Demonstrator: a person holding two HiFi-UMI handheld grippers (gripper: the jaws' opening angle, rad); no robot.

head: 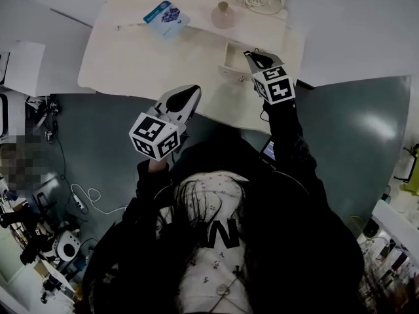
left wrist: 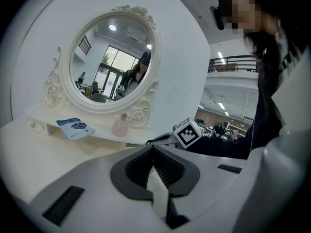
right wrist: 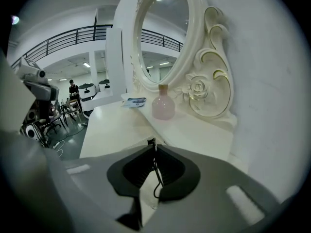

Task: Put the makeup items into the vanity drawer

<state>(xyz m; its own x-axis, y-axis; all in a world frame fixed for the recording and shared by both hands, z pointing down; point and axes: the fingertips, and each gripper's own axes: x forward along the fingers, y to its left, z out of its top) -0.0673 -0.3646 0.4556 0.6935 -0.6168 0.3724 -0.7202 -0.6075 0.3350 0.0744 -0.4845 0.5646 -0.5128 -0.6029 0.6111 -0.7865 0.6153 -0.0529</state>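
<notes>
Dark hair and black sleeves of the person (head: 216, 241) fill the foreground, above a grey-green floor (head: 353, 129) with cables and gear left of the desk. Ahead stands a cream desk (head: 124, 57) against a white wall, with an ornate oval mirror (left wrist: 114, 62) at its back. Below the mirror's left half lies a blue packet (head: 166, 15); below its right scroll stands a pink bottle (head: 223, 15). A small drawer (head: 230, 63), right of the bottle, stands open at the desk's front edge. The left gripper (head: 191, 95) hovers over the front edge well left of the drawer, pads pressed together, empty. The right gripper (head: 253, 56) sits at the drawer's right side, pads closed on a thin dark wire-like piece (right wrist: 156, 178); what it is cannot be told.
</notes>
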